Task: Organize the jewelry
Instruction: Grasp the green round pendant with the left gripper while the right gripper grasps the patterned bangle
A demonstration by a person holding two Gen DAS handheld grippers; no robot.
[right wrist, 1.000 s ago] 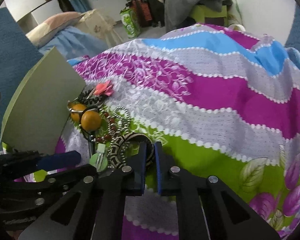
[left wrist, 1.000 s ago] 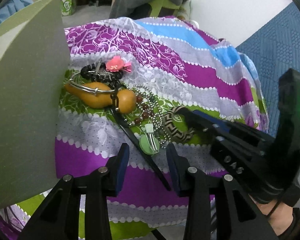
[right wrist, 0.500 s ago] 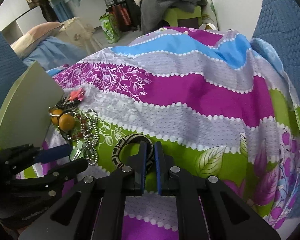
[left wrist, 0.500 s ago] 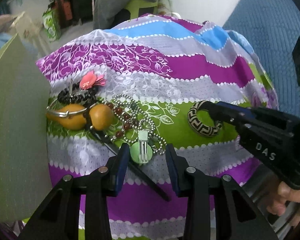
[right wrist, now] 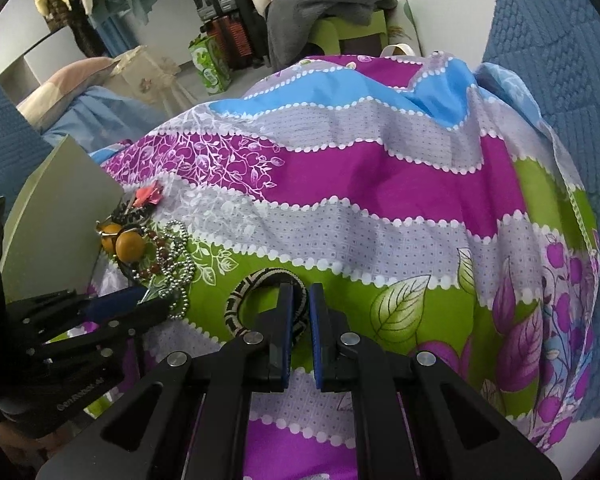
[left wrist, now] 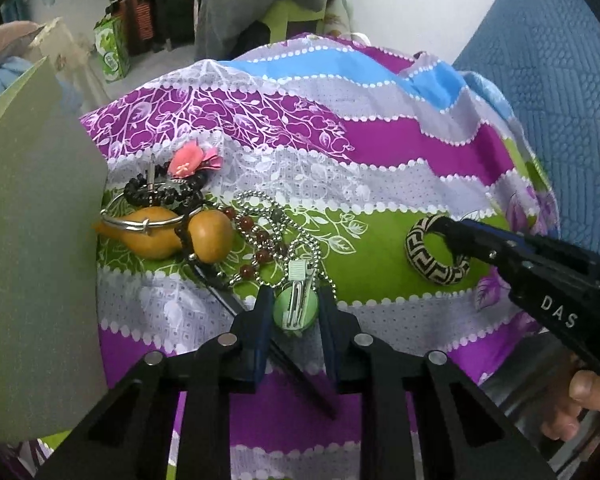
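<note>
Between my left gripper's (left wrist: 294,312) closing jaws sits the green hair clip (left wrist: 295,309), not yet pinched; I should squeeze evenly, clear of the bead chain (left wrist: 288,240) at twelve o'clock. At three o'clock, my right gripper (right wrist: 299,312) grips the patterned bangle (left wrist: 436,251)

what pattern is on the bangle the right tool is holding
The bangle has a black-and-cream Greek-key pattern, clearest in the left wrist view.

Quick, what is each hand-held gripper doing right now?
Left hand-held gripper: closing around the green hair clip, pads not clearly pressing it yet.
Right hand-held gripper: shut on the black-and-cream patterned bangle.
</note>
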